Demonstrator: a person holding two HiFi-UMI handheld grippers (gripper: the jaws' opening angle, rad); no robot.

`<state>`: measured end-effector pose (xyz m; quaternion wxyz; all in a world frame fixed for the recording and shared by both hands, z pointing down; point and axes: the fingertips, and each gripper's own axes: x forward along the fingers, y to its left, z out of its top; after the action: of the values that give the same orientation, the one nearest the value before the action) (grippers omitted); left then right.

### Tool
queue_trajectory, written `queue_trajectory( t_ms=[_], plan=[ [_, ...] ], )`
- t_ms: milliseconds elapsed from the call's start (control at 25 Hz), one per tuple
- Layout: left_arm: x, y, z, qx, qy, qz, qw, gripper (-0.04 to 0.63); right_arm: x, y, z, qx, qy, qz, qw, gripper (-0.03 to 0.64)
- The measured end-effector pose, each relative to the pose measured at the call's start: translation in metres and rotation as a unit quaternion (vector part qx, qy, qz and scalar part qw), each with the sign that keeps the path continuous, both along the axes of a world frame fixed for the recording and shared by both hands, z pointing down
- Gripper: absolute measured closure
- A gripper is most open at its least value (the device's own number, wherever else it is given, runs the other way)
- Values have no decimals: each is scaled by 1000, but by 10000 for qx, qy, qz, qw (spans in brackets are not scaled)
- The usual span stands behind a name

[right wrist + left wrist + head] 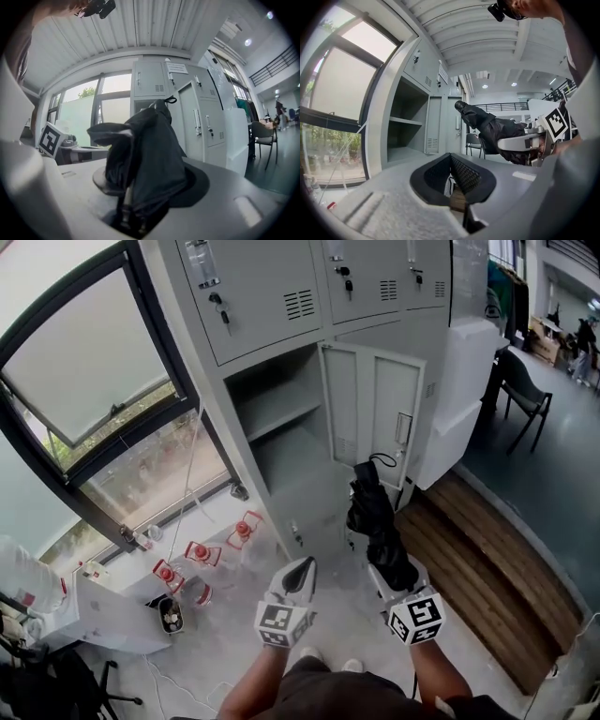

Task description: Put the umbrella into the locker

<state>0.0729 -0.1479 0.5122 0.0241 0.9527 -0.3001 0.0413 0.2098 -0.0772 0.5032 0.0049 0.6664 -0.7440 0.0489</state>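
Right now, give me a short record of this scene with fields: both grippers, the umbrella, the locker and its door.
left gripper: jaws together, holding nothing
right gripper: closed on one end of the umbrella
umbrella: black, folded, outside the locker, free end towards the open compartment
locker: one compartment open, one shelf inside, nothing seen in it
door: swung open, to the right in the head view
task status: umbrella not yet inside
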Motion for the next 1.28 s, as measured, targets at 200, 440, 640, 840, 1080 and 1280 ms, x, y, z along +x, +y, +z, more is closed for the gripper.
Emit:
queue_trajectory(
  t_ms=[200, 440, 640, 840, 1080, 1280],
  plan=[
    [-8, -29, -5, 39, 111, -279, 9995, 591, -5, -33, 9, -168, -79, -188, 9997, 390],
    [-9, -64, -6, -26, 72, -287, 9996, 591, -8, -76, 8, -223, -47, -317, 9992, 390],
    [-6, -99, -6, -140, 124, -272, 9995, 591, -8, -116, 1, -178, -8, -350, 9992, 390],
    [-6, -127, -12, -45, 234, -163, 9996, 591, -13, -151, -3, -187, 65, -349, 9992, 390],
    [-26, -158, -14, 105, 235, -128, 9996, 591, -25, -187, -10, -213, 41, -270, 9994, 390],
    [-38, -181, -20, 168, 285, -105, 9994, 591, -36, -214, -26, -141, 176, -319, 9992, 390]
  ],
)
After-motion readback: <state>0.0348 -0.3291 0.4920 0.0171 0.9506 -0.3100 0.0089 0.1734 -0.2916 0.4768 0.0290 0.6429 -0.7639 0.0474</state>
